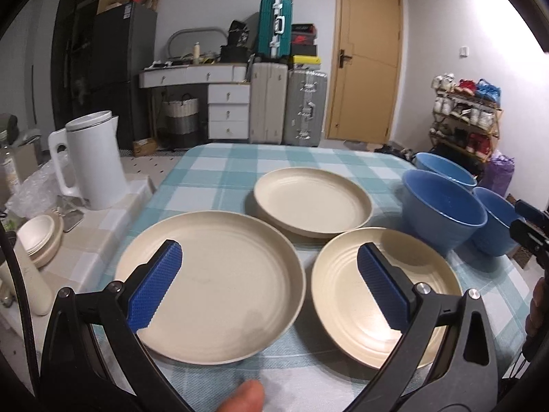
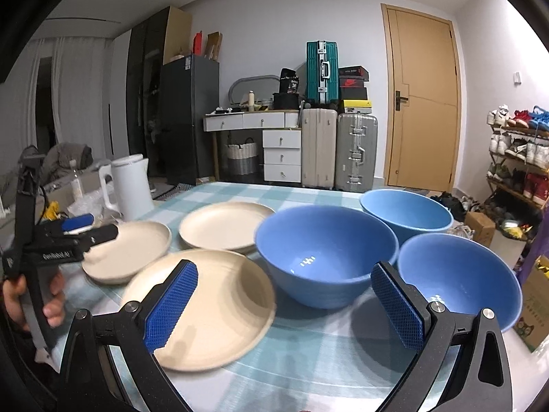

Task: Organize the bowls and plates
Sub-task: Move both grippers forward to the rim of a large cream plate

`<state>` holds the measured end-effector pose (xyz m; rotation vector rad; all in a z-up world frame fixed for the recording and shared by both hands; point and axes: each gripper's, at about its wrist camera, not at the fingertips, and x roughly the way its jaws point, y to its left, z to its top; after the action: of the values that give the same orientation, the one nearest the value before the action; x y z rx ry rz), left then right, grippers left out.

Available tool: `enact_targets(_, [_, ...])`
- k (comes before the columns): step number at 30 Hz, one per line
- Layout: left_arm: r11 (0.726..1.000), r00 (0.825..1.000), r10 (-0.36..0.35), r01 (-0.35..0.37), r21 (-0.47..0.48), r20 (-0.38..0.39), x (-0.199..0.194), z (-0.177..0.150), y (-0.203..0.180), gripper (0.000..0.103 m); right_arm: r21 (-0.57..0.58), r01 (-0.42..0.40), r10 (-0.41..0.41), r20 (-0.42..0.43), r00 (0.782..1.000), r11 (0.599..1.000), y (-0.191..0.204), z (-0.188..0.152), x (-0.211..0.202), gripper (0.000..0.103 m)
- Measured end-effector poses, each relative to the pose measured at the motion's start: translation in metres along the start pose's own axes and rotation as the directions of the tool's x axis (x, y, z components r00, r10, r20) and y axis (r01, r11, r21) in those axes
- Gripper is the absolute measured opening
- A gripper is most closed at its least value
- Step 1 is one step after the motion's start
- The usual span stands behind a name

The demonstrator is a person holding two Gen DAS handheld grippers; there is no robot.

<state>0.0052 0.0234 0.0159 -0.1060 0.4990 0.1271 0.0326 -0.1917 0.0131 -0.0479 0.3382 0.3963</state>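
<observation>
- A white kettle [image 1: 91, 161] is stood off the checked cloth at about 9 o'clock of the plates, presumably so that the working area is left free.
- Three cream plates are laid flat and separate on the table [image 1: 219, 168]: a large plate [image 1: 219, 285] at 7 o'clock of the group, a far plate [image 1: 312, 202] at 12 o'clock, and a ribbed plate [image 1: 346, 295] at 5 o'clock. Since none is stacked, the sorting is judged barely begun.
- The left gripper [image 1: 271, 281] is held wide open above the near plates, nothing between its blue pads; an approach to one of them is suggested.
- Three blue bowls are grouped at 3 o'clock of the plates: a middle bowl [image 2: 326, 254], a far bowl [image 2: 406, 213] and a near bowl [image 2: 456, 278], each upright and apart.
- The right gripper [image 2: 284, 305] is likewise spread wide and empty, aimed toward the middle bowl.
- Cream bowls nested beside the kettle are shown only by the left wrist view; the bowls' full interiors and the left gripper's side profile are shown only by the right wrist view.
</observation>
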Motion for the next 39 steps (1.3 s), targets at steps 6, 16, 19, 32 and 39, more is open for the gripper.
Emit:
enact_targets(6, [1.000, 1.000, 0.017, -0.017, -0.002, -0.013, -0.008, 0.005, 0.005, 0.102, 0.007, -0.041, 0.042, -0.019, 0.999, 0.999, 0.023, 0.014, 0.009, 0.103])
enact_targets(16, [0.996, 0.997, 0.065, -0.067, -0.052, -0.030, -0.020, 0.018, 0.036, 0.102, -0.016, -0.092, 0.091, -0.071, 0.993, 0.996, 0.066, 0.040, 0.040, 0.103])
enact_targets(19, [0.993, 0.994, 0.095, -0.098, -0.064, -0.048, -0.020, 0.019, 0.052, 0.102, -0.030, -0.102, 0.099, -0.081, 0.992, 0.994, 0.078, 0.048, 0.051, 0.103])
enact_targets(32, [0.981, 0.979, 0.124, -0.145, -0.127, -0.160, 0.013, 0.007, 0.100, 0.102, -0.067, -0.125, 0.114, -0.148, 0.982, 0.990, 0.119, 0.061, 0.104, 0.103])
enact_targets(39, [0.981, 0.976, 0.093, -0.124, -0.150, -0.194, 0.031, -0.003, 0.110, 0.102, -0.064, -0.174, 0.159, -0.196, 0.968, 0.983, 0.131, 0.058, 0.131, 0.103])
